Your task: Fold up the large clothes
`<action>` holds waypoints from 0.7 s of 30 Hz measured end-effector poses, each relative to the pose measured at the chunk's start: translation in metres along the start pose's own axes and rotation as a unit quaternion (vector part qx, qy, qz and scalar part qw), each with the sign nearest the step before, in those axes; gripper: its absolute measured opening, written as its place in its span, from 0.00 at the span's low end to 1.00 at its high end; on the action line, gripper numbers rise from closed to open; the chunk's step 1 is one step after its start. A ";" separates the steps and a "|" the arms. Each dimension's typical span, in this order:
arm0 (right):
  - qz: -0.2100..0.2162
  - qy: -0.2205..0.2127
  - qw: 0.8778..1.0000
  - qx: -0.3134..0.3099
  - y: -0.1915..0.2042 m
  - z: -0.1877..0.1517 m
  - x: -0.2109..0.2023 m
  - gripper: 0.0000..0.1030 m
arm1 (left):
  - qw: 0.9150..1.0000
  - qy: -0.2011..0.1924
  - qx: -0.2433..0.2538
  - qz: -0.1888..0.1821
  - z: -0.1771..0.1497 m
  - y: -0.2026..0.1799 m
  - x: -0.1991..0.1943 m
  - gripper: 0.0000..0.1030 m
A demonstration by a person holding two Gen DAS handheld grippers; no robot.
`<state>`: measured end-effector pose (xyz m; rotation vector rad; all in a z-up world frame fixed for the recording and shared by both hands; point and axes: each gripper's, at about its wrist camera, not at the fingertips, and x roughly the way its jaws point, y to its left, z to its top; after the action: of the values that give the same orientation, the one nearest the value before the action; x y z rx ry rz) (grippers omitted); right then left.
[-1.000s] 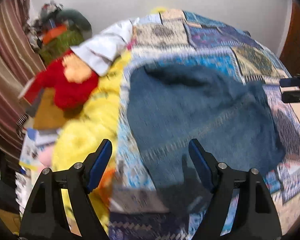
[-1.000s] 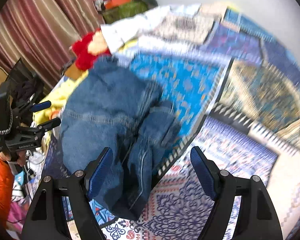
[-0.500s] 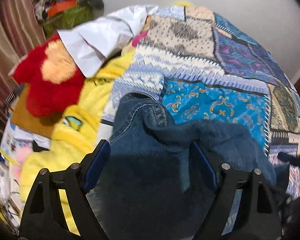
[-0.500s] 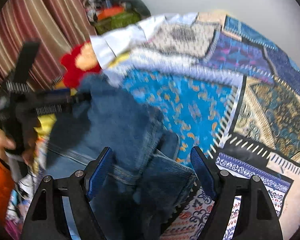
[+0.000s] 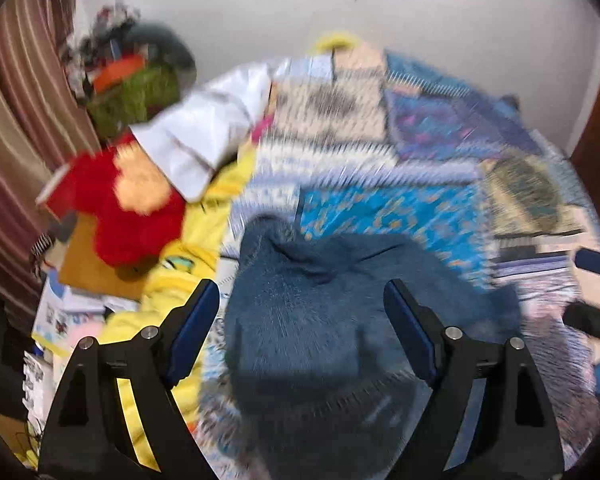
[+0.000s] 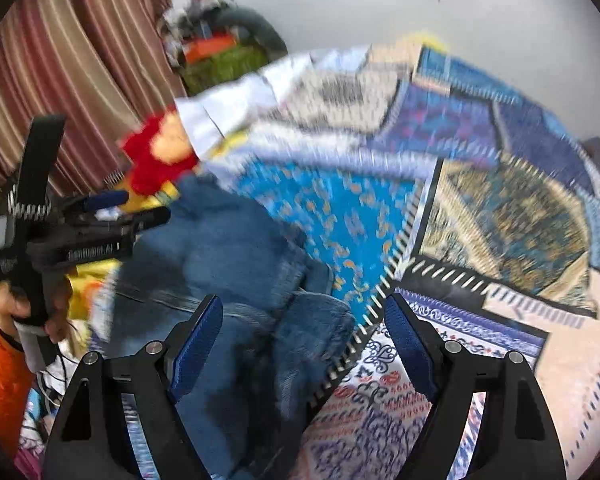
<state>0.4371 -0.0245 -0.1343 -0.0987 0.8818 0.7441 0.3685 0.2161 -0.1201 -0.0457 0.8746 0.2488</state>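
Nearest to me is the left gripper, with its blue pads spread wide and nothing pressed between them; it hangs over the bunched jeans without touching them. The right gripper is also released, its jaws are opening a little more at this moment, and the denim under it is not pinched by either pad. The jeans lie crumpled on the near left part of the bed, on the patchwork bedspread, with one thick fold toward the middle of the bed. In the right wrist view a hand next to an orange sleeve holds the left gripper's handle at the left side of the bed. Just beside the jeans, toward the left edge, is a yellow cloth, and a little farther a red plush toy with a pale face. A white garment lies partly over the toy. Behind these, in the far corner near the striped curtain, there is a heap of things in green and orange, too blurred to tell apart. A white wall closes the room behind the bed.
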 end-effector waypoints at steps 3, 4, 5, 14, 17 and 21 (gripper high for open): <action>0.002 -0.066 0.998 -0.004 0.018 0.002 -0.058 0.79 | 0.998 -0.067 0.000 -0.014 -0.004 0.000 -0.074 0.82; 0.003 -0.094 0.995 -0.009 0.027 0.001 -0.081 0.79 | 0.996 -0.086 0.000 -0.016 -0.006 0.000 -0.094 0.82; 0.003 -0.118 0.993 -0.014 0.035 0.001 -0.100 0.79 | 0.994 -0.110 -0.002 -0.020 -0.009 0.000 -0.119 0.82; 0.007 -0.288 0.957 -0.044 0.101 -0.035 -0.244 0.79 | 0.959 -0.280 -0.027 -0.045 -0.062 -0.009 -0.287 0.82; -0.007 -0.315 0.947 -0.057 0.119 -0.057 -0.269 0.79 | 0.948 -0.316 -0.023 -0.028 -0.084 -0.019 -0.316 0.82; -0.040 -0.334 0.939 -0.074 0.138 -0.089 -0.286 0.79 | 0.939 -0.342 -0.025 -0.010 -0.112 -0.030 -0.337 0.82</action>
<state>0.1753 -0.1111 0.0469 -0.0108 0.1705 0.7011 0.0846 0.1045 0.0633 -0.0124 0.1726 0.2457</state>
